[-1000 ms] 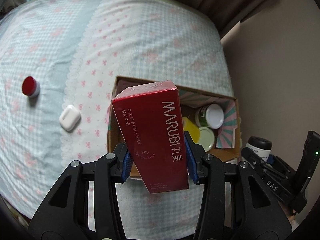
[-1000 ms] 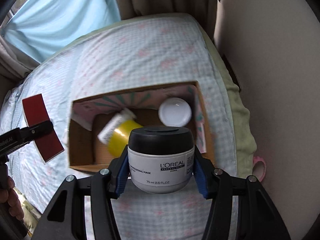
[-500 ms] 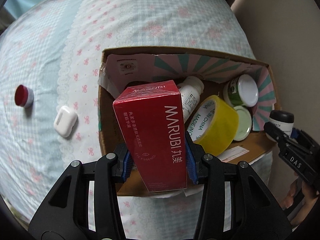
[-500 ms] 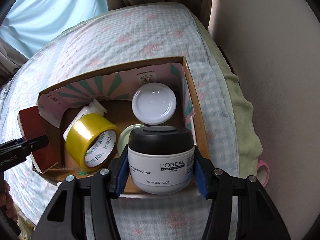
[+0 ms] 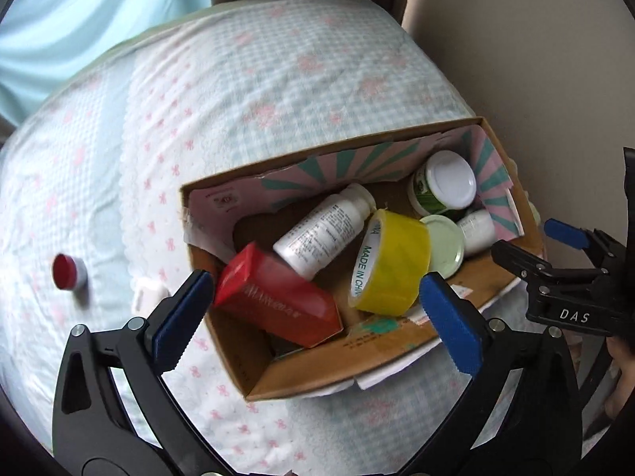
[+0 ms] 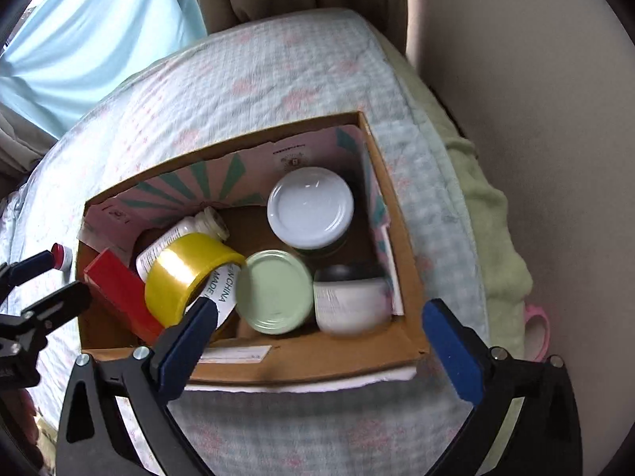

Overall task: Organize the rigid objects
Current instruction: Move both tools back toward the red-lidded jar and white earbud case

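Observation:
A cardboard box (image 5: 301,373) (image 6: 401,277) sits on the bed. My left gripper (image 5: 317,317) is open above its near left corner; the red Marubi carton (image 5: 274,305) (image 6: 119,293) lies loose and blurred in the box. My right gripper (image 6: 321,337) is open over the box's near edge; the black-lidded L'Oreal jar (image 6: 351,301) lies blurred in the box's right corner. A yellow tape roll (image 5: 391,267) (image 6: 186,277), a white bottle (image 5: 321,232), a white-lidded green jar (image 5: 444,186) (image 6: 309,206) and a pale green lid (image 6: 276,291) are also in the box.
A small red-capped jar (image 5: 69,271) (image 6: 61,256) and a white earbud case (image 5: 149,293) lie on the bedspread left of the box. A wall runs along the right. Curtains hang behind the bed. A pink ring (image 6: 537,333) lies by the bed's right edge.
Both grippers opened. The red carton dropped from the left gripper into the box, and the L'Oreal jar dropped from the right gripper into the box's right corner.

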